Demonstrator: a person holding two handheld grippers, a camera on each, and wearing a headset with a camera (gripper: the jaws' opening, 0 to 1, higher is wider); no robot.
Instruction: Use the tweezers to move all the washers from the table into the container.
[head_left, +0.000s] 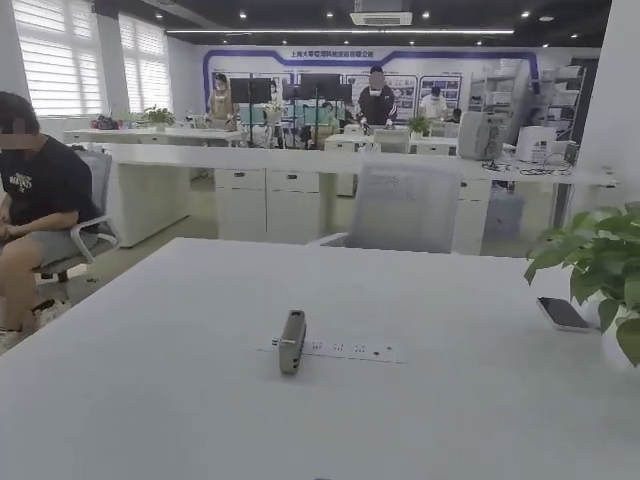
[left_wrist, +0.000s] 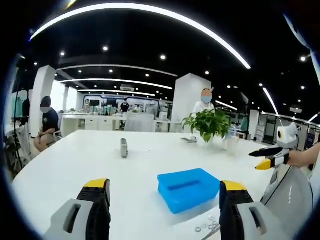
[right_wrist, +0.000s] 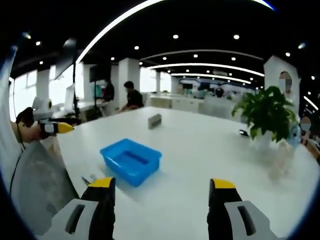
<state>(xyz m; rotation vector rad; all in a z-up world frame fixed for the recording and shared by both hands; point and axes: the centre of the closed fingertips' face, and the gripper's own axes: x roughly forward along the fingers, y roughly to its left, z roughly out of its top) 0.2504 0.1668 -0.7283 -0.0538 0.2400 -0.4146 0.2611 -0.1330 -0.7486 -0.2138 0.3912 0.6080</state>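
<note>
Left gripper view shows your left gripper with its jaws wide apart and holding nothing, above the white tabletop. The blue container sits ahead between them. The washers lie in a small cluster on the tabletop just on its near side, with the tweezers beside them. Your right gripper also has its jaws wide and empty, and the container lies ahead to their left. A potted plant stands farther back.
</note>
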